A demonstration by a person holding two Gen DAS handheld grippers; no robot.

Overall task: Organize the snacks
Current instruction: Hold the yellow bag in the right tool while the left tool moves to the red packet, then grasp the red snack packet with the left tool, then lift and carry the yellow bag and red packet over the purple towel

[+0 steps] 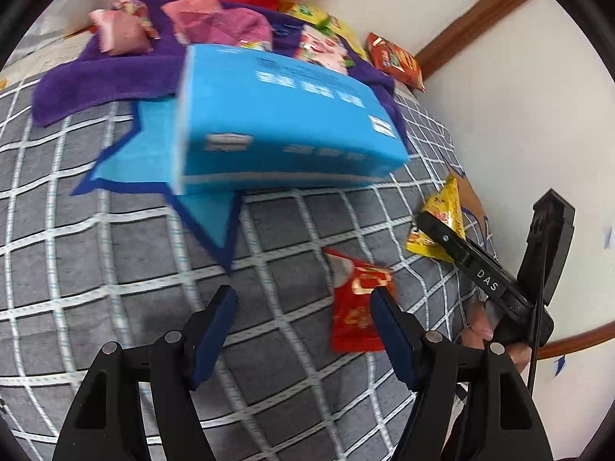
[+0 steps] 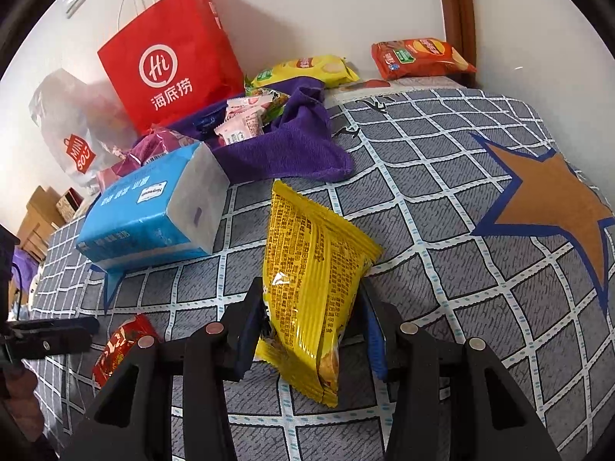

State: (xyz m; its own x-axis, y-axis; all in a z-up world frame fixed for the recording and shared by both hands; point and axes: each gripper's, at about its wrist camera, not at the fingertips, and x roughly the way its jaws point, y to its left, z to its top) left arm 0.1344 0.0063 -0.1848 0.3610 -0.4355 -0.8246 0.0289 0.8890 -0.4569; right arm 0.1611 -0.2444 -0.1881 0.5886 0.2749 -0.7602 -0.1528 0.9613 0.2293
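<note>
My right gripper (image 2: 309,297) is shut on a yellow snack packet (image 2: 307,253), holding it upright above the checked bedspread (image 2: 442,199). In the left wrist view that packet (image 1: 442,219) shows at the right, in the other gripper's black fingers (image 1: 472,265). My left gripper (image 1: 303,311) stands open low over the bedspread (image 1: 115,249). A small red snack packet (image 1: 353,307) lies flat beside its right finger (image 1: 392,330) and partly behind it, with neither pad pressing on it. In the right wrist view the red packet (image 2: 123,345) lies at the lower left, near the left gripper's fingers (image 2: 50,336).
A blue tissue pack (image 1: 284,123) (image 2: 153,211) lies ahead. Behind it a purple towel (image 2: 288,146) carries several pink snack packets (image 1: 119,30). A red paper bag (image 2: 173,57) and a white plastic bag (image 2: 69,134) stand by the wall, with yellow (image 2: 307,69) and red (image 2: 419,57) chip bags.
</note>
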